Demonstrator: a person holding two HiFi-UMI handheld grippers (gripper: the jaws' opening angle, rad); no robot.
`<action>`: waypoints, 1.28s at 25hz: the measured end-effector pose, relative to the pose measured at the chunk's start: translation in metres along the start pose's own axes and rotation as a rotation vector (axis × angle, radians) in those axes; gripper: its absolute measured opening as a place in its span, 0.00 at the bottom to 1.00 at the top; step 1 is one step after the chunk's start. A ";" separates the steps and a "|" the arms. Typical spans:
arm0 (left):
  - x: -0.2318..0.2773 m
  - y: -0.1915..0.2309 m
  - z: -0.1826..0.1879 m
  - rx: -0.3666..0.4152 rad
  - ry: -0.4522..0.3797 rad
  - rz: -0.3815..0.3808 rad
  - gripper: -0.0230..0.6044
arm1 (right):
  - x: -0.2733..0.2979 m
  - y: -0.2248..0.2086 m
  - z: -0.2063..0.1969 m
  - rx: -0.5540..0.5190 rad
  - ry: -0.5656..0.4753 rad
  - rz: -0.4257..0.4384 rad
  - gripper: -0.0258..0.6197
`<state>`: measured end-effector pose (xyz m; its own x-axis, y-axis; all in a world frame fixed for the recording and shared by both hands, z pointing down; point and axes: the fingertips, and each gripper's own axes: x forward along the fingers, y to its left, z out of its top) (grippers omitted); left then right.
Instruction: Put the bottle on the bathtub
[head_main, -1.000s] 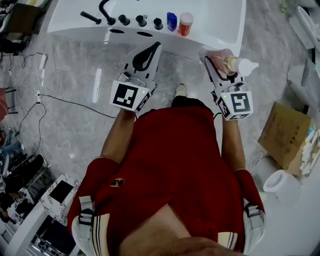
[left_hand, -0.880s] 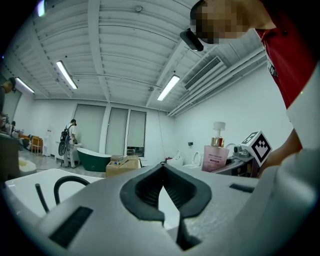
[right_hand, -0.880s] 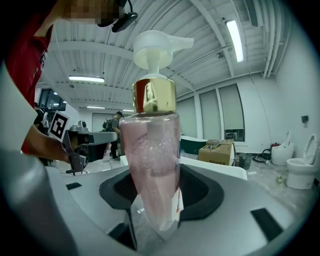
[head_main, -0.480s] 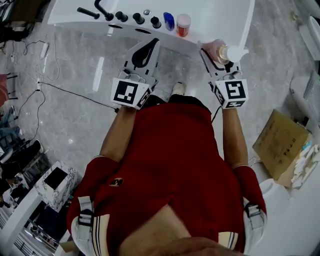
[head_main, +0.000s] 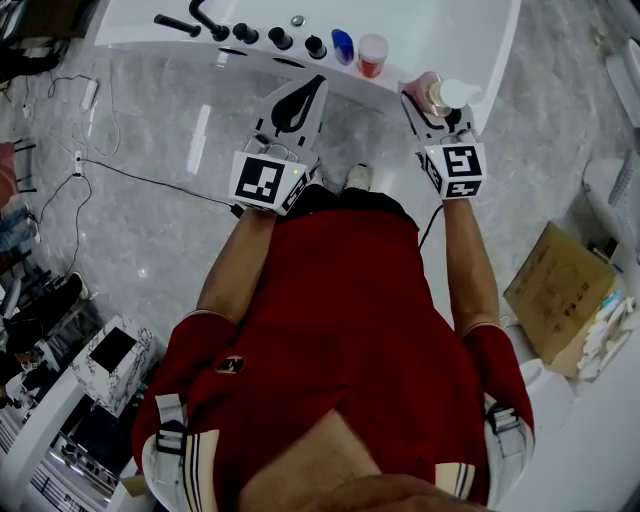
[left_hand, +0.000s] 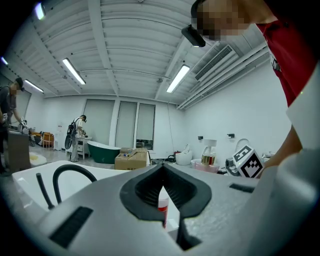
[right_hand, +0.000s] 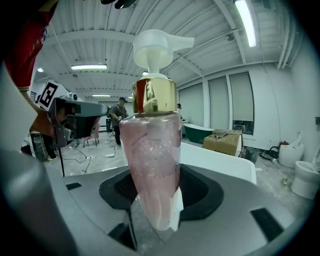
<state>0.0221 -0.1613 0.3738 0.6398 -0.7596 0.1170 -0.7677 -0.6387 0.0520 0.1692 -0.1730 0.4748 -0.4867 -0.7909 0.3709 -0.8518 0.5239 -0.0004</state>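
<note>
A pink pump bottle (head_main: 437, 94) with a gold collar and white pump head stands upright between the jaws of my right gripper (head_main: 432, 104), which is shut on it. It is held at the near right edge of the white bathtub (head_main: 395, 70). Seen from the right gripper view, the bottle (right_hand: 150, 155) fills the middle, with the tub's rim (right_hand: 220, 162) behind it. My left gripper (head_main: 310, 95) is shut and holds nothing, just short of the tub's rim. In the left gripper view the bottle (left_hand: 208, 157) shows far off to the right.
On the tub's rim stand a black faucet (head_main: 207, 20), black knobs (head_main: 281, 38), a blue bottle (head_main: 343, 45) and a red bottle with a white cap (head_main: 371, 53). Cables (head_main: 110, 172) run over the grey floor at left. A cardboard box (head_main: 556, 292) lies at right.
Both grippers have moved forward toward the tub. The pink bottle has travelled with the right gripper, up and slightly left to the tub's edge.
</note>
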 end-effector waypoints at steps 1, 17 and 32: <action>0.001 0.002 -0.001 -0.001 0.005 0.000 0.05 | 0.005 -0.001 -0.003 0.000 0.009 0.000 0.39; 0.017 0.036 -0.022 0.007 0.079 0.026 0.05 | 0.078 -0.029 -0.066 0.010 0.119 0.006 0.38; 0.012 0.044 -0.035 0.020 0.135 0.068 0.05 | 0.108 -0.041 -0.111 0.013 0.173 0.020 0.38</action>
<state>-0.0048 -0.1942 0.4126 0.5751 -0.7784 0.2516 -0.8071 -0.5900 0.0195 0.1734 -0.2453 0.6177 -0.4637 -0.7136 0.5251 -0.8453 0.5339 -0.0209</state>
